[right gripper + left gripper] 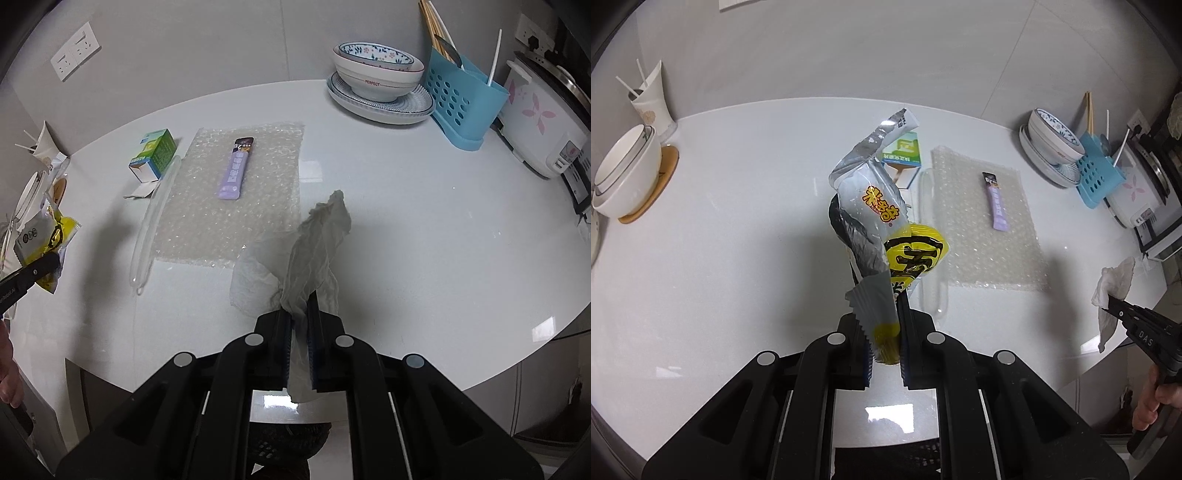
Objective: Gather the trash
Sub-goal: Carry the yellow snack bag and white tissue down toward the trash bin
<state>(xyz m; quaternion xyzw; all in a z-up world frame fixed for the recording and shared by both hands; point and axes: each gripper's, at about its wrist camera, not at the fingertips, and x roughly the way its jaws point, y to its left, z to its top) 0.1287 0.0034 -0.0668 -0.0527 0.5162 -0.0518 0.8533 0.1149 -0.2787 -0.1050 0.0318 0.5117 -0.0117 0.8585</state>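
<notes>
My left gripper [884, 314] is shut on a bunch of snack wrappers [871, 218], silver and yellow, held up above the white table [738, 229]. The same wrappers [46, 236] and the left gripper [51, 264] show at the left edge of the right wrist view. My right gripper [299, 306] is shut on a crumpled white tissue [317, 240] lifted off the table. That tissue [1112, 291] and the right gripper [1108, 300] appear at the right of the left wrist view. On the table lie a sheet of bubble wrap [236, 199], a purple sachet [234, 170], a green carton [153, 155] and a clear plastic sleeve [151, 225].
Stacked bowls on a plate [380, 85], a blue utensil holder [461, 99] and a rice cooker [543, 122] stand at the back right. White bowls on a coaster [624, 173] and a paper cup [652, 99] stand at the left. A dark mesh bin [288, 443] sits below the table edge.
</notes>
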